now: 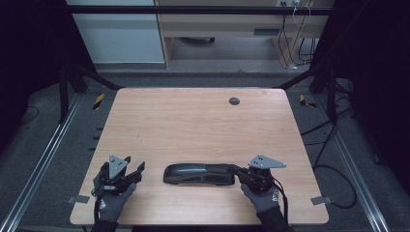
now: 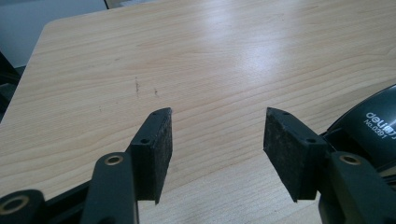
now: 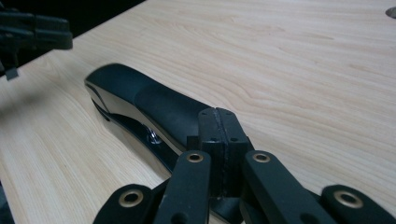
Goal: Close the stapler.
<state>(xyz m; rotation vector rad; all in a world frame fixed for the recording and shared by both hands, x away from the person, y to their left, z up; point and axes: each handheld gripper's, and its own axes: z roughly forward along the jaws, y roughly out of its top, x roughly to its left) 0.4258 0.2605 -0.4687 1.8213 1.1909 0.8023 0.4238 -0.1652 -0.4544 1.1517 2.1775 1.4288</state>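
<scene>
R gripper (image 3: 219, 122) jaws closed, tips on black stapler (image 3: 140, 100).

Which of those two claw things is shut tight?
The right gripper, at the black stapler's right end: its jaws are pressed together. The left gripper stands open over bare table.

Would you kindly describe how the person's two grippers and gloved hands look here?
Both grippers are black linkage frames with brass-coloured pivot rings. The left gripper and the right gripper each carry a grey three-cornered plate on top, and a black cable trails from each. The fingers end in flat, dark, rough-textured pads. The person wears grey knit gloves with small red-and-white cuff markings, and dark sleeves.
</scene>
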